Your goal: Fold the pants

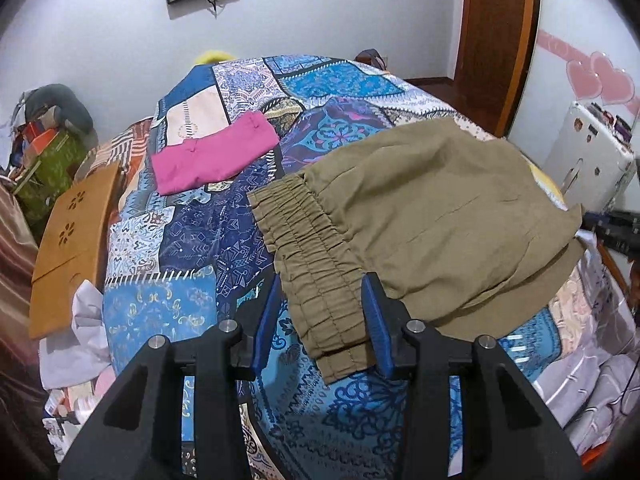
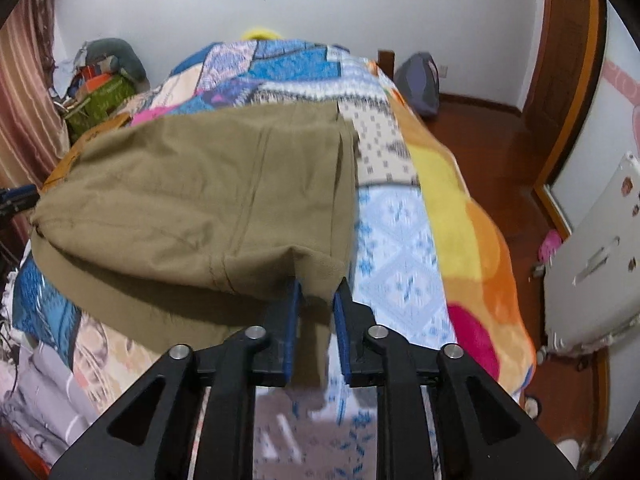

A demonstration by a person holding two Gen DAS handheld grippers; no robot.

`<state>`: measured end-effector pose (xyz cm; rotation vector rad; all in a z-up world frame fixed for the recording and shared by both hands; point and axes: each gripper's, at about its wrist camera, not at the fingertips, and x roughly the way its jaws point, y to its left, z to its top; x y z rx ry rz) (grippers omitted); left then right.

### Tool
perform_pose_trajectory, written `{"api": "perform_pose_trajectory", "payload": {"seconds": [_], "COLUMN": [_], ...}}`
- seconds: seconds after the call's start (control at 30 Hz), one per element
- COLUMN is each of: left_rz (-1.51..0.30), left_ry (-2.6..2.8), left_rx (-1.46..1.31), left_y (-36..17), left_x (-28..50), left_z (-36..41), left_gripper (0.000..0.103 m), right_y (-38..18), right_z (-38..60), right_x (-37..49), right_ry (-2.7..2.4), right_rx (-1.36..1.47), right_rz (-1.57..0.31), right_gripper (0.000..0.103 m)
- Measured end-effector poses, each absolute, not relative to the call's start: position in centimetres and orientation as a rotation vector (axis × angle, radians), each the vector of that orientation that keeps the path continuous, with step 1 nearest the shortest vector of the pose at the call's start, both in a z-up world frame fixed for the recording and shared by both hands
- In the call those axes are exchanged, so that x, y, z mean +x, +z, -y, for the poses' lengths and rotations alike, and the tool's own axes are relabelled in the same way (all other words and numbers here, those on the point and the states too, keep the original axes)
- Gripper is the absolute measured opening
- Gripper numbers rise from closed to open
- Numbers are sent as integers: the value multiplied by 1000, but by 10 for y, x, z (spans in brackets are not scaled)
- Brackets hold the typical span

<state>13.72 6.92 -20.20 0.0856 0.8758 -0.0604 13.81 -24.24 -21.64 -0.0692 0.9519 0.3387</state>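
Olive-khaki pants [image 1: 420, 216] lie folded on the patterned bedspread [image 1: 192, 240], elastic waistband [image 1: 308, 256] toward my left gripper. My left gripper [image 1: 320, 312] is open, its blue pads either side of the waistband's near end. In the right wrist view the pants [image 2: 192, 200] have their near edge lifted off the bed. My right gripper [image 2: 318, 292] has its blue pads on either side of a hanging corner of the fabric, with a gap between the pads; whether it pinches the cloth is unclear.
A folded pink garment [image 1: 212, 156] lies farther up the bed. A wooden board [image 1: 72, 248] leans at the bed's left. A white appliance [image 2: 592, 264] stands right of the bed on the wooden floor. A cluttered pile [image 1: 44, 148] sits at the far left.
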Motion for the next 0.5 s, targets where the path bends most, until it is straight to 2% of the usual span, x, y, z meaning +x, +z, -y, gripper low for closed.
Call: {"api": "perform_pose_trajectory", "payload": {"seconds": [0.23, 0.37, 0.47, 0.5], "left_rz": [-835, -825, -831, -837], "left_ry": [-96, -149, -200, -205], "left_rx": [143, 187, 242, 275], "left_y": [-179, -179, -188, -194], "left_x": [130, 127, 125, 125], "left_z": [-50, -30, -12, -5], "left_gripper": [45, 57, 69, 70], "right_y": [-194, -169, -159, -158], "right_z": [249, 232, 215, 206], "right_x": [113, 102, 98, 98], "right_ry": [329, 376, 425, 450], "right_rx": [-89, -121, -138, -145], "right_rz": [-906, -835, -800, -794], "right_gripper": [30, 36, 43, 49]}}
